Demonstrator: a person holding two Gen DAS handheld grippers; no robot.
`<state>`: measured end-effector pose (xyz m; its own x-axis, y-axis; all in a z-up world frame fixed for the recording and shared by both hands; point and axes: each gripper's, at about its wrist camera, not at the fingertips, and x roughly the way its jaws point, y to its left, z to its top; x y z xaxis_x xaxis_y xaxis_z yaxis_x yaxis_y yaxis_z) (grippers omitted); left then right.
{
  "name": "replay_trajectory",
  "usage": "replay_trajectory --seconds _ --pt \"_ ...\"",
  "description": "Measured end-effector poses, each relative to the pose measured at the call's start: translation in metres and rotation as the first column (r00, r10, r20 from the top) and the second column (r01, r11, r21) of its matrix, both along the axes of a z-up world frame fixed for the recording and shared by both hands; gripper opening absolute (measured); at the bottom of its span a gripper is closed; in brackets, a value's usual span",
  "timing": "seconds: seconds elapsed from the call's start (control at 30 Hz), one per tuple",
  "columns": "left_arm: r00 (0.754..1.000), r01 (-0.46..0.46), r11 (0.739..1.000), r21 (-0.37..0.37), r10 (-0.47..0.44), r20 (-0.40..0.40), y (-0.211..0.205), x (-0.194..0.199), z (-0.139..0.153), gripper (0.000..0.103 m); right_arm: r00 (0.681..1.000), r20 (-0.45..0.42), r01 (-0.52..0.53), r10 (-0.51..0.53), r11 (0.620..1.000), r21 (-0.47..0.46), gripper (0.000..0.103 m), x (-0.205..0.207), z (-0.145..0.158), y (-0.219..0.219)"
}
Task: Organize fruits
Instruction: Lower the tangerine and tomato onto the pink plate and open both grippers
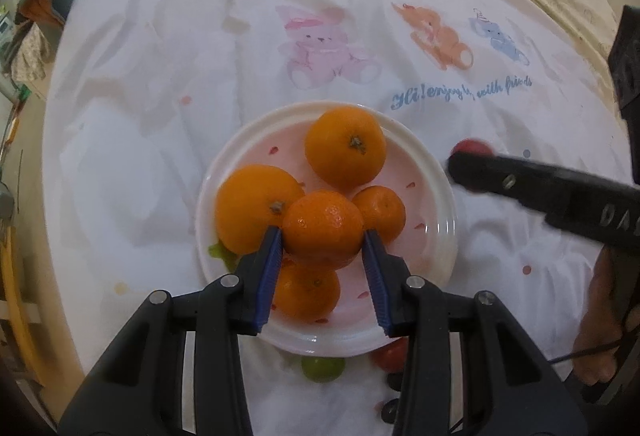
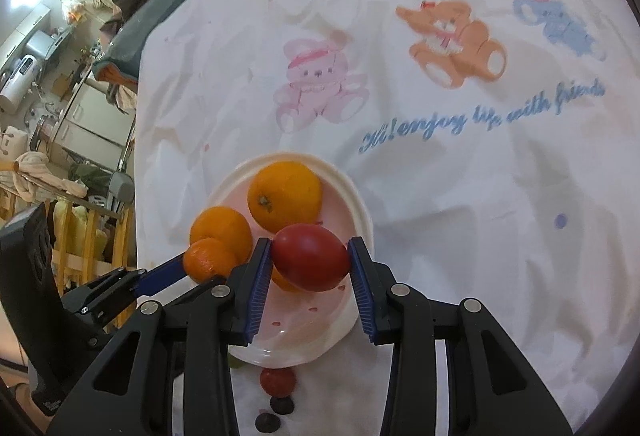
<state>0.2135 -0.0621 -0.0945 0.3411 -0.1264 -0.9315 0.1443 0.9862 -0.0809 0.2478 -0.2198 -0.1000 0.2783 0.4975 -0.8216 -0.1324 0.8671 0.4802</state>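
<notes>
A white and pink plate on the bear-print cloth holds several oranges. My left gripper is shut on a small orange just above the plate, over the other oranges. My right gripper is shut on a red tomato above the plate's right side. In the left wrist view the right gripper reaches in from the right, the tomato at its tip. In the right wrist view the left gripper's blue finger holds the small orange at the plate's left.
A green fruit and a red tomato lie on the cloth just below the plate. Two dark small fruits lie below them. The white cloth spreads around. Room clutter and a wooden rail stand at the left.
</notes>
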Motion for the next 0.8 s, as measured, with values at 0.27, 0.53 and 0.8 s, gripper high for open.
replay_trajectory --seconds 0.27,0.53,0.8 --pt "1.000 -0.011 1.000 -0.015 0.011 -0.009 0.001 0.002 -0.002 0.038 0.999 -0.036 -0.001 0.001 1.000 0.004 0.041 0.001 -0.012 0.003" --pt "1.000 0.002 1.000 -0.007 -0.002 -0.004 -0.001 0.003 -0.003 0.039 0.999 -0.029 0.018 -0.017 0.999 0.032 0.043 0.003 -0.009 0.000" --pt "0.999 -0.013 1.000 -0.012 0.013 0.033 0.003 0.001 0.001 0.069 0.999 -0.001 0.042 -0.042 0.998 0.041 0.057 0.003 -0.001 -0.004"
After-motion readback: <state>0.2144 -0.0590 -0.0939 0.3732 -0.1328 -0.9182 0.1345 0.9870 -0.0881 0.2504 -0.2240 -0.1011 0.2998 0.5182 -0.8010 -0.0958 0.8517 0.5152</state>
